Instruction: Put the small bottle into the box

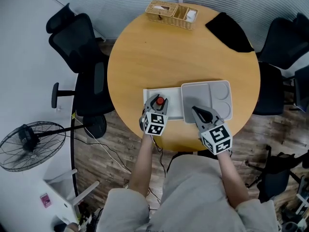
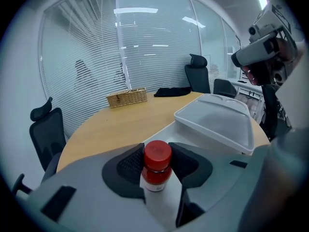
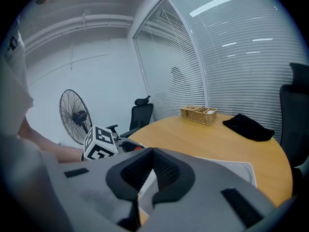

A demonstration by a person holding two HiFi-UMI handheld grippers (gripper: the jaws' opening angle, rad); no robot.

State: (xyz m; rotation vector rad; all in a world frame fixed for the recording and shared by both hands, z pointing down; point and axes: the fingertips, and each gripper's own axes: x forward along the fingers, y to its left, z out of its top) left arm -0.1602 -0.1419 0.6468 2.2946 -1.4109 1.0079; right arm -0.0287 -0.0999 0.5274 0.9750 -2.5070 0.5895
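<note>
Left hand-held gripper [image 1: 157, 105] is clamped on the small bottle [image 2: 156, 164], pads either side just under the red cap. This high grip leaves the body free to go in first. The bottle hangs over the open white box [image 1: 150, 94] at the near edge of the worktop [image 1: 159, 52] and is likely not yet set down inside. Right hand-held gripper [image 3: 150, 161] has its jaws together, tips at the near edge of the grey lid [image 1: 212, 93] lying beside the box. It is probably keeping the lid out of the way, but I can't tell whether it pinches the lid.
</note>
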